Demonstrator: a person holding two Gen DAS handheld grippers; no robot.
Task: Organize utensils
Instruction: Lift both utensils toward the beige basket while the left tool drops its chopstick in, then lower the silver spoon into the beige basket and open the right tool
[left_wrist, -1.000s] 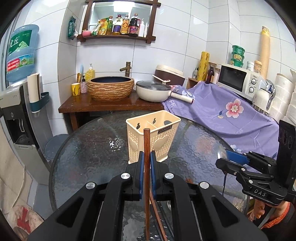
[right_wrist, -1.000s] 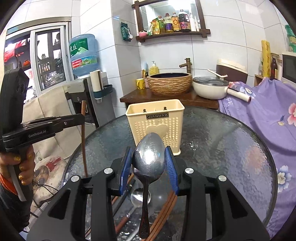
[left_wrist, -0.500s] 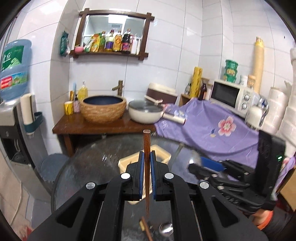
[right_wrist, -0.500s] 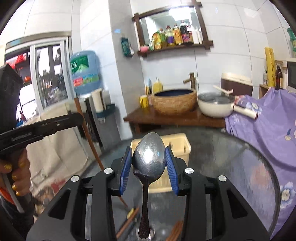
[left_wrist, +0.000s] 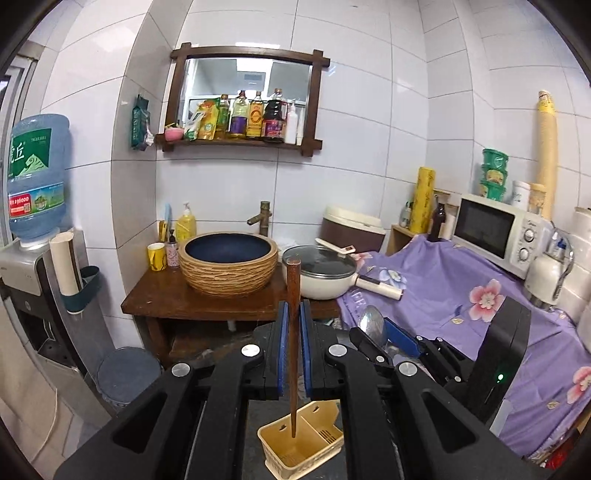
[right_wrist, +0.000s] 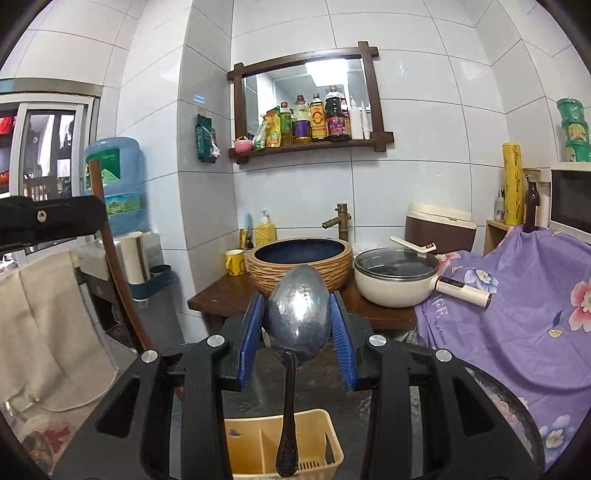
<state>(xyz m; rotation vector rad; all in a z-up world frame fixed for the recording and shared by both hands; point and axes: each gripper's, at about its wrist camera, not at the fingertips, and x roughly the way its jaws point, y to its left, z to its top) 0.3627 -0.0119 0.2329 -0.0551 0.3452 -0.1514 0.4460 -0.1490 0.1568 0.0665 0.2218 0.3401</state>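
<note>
We have lifted both tools since a second ago — the holder (left_wrist: 301, 439) now sits low beneath us instead of ahead. Our left gripper (left_wrist: 293, 343) stays clamped on a chopstick (left_wrist: 293, 332), tip hanging over the holder. Our right gripper (right_wrist: 297, 328) still grasps the spoon (right_wrist: 297, 314) by its bowl, handle dangling above the holder.

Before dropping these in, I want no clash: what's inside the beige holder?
The holder shows two compartments with slotted floors, nothing visibly standing in them. The chopstick and spoon hang above it; gripper bodies hide its edges.
</note>
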